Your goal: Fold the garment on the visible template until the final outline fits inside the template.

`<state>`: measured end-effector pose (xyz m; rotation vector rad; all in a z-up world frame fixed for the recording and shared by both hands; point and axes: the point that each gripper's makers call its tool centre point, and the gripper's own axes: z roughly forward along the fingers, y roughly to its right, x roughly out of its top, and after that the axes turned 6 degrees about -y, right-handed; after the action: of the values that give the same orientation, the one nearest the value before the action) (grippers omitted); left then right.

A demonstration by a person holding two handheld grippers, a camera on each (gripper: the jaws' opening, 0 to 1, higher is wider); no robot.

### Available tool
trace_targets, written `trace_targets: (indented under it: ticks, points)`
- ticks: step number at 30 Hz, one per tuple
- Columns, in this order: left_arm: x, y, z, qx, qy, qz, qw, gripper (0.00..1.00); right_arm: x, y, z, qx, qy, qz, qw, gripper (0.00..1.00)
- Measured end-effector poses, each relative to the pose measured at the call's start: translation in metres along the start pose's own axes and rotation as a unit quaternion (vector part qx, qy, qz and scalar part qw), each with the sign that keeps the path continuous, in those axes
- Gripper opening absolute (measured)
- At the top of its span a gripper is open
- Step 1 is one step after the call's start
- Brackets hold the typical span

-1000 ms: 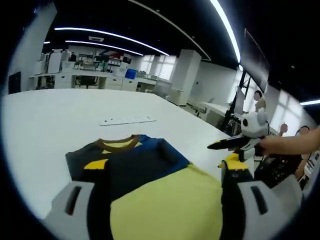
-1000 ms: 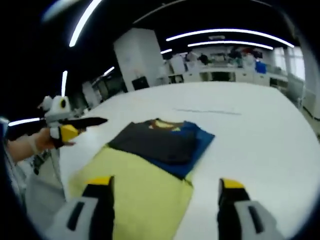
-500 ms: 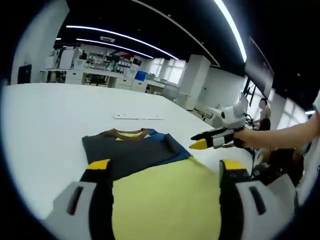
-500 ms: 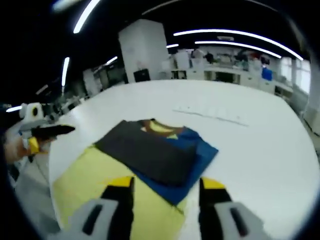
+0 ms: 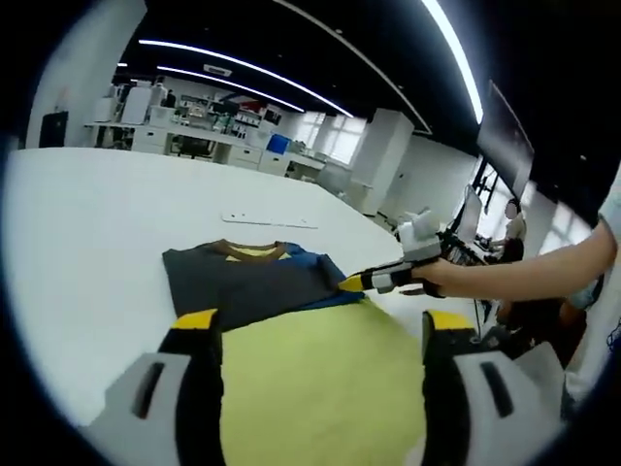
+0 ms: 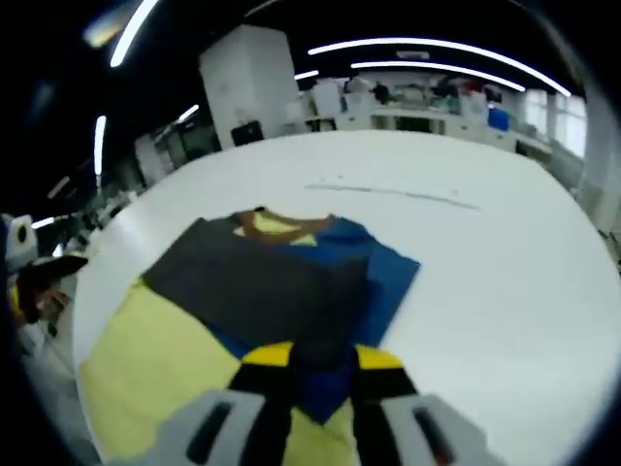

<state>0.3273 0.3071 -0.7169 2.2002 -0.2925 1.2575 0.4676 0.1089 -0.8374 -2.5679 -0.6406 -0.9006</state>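
In the left gripper view, the left hand-held gripper hovers with its jaws spread wide and nothing between them, poised over the near yellow part of the shirt. The shirt lies flat on the white surface, partly folded: a dark panel is laid over the blue body, the brown collar at the far end. The right hand-held gripper comes in from the right and its yellow tip sits at the shirt's right edge, near where blue meets yellow, likely to take hold there for the next fold. A thin white strip lies beyond the collar.

In the right gripper view, the right hand-held gripper has its jaws drawn narrow over the shirt, just at the near blue edge; whether cloth is pinched I cannot tell. The left hand-held gripper waits at the left. I see no template outline.
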Motion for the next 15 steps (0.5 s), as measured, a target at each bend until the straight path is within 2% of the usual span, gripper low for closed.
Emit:
trace_targets:
  ticks: [4, 7, 10, 15]
  points:
    - [0.0, -0.004, -0.002, 0.015, -0.005, 0.014, 0.9998, 0.79, 0.001, 0.002, -0.002, -0.003, 0.007, 0.019, 0.9998, 0.0]
    - [-0.001, -0.009, -0.004, 0.026, -0.009, 0.017, 0.9995, 0.79, 0.0, -0.002, -0.007, 0.009, 0.027, 0.046, 0.9986, 0.0]
    - [-0.002, -0.01, -0.008, 0.035, -0.011, 0.014, 0.9992, 0.79, -0.007, -0.005, -0.015, 0.006, 0.034, 0.043, 0.9985, 0.0]
    - [-0.004, -0.011, -0.014, 0.048, -0.01, 0.018, 0.9986, 0.78, -0.004, 0.005, -0.022, 0.009, 0.046, 0.056, 0.9973, 0.0]
